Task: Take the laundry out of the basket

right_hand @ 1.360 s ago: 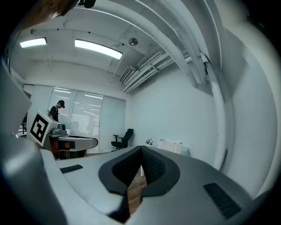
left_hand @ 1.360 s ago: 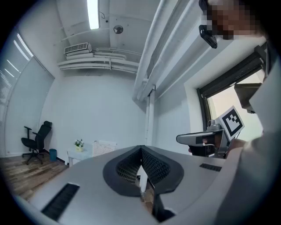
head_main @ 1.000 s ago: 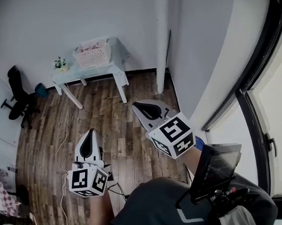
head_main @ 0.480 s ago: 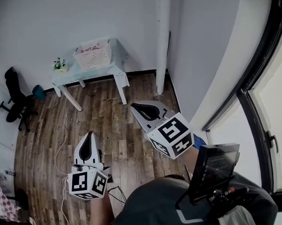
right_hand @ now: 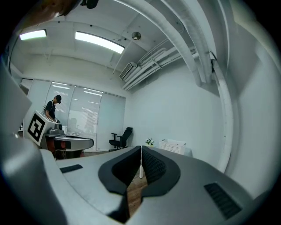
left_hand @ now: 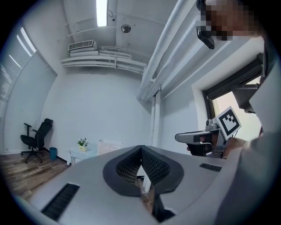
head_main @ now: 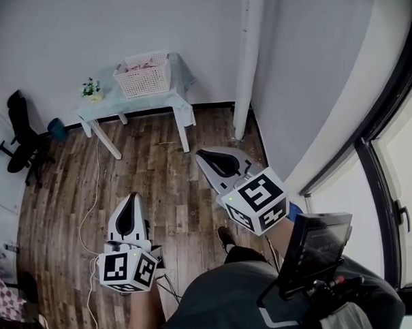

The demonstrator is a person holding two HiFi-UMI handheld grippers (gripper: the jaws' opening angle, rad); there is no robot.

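White lattice basket [head_main: 146, 76]; pale table [head_main: 180, 93]; brown plank floor [head_main: 173, 189].

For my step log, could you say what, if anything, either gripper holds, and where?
Nothing: the left gripper and the right gripper are both shut and empty, far from the basket.

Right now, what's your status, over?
Left gripper shut, empty. Right gripper shut, empty. Laundry in basket on far table, untouched. Nothing in the way.
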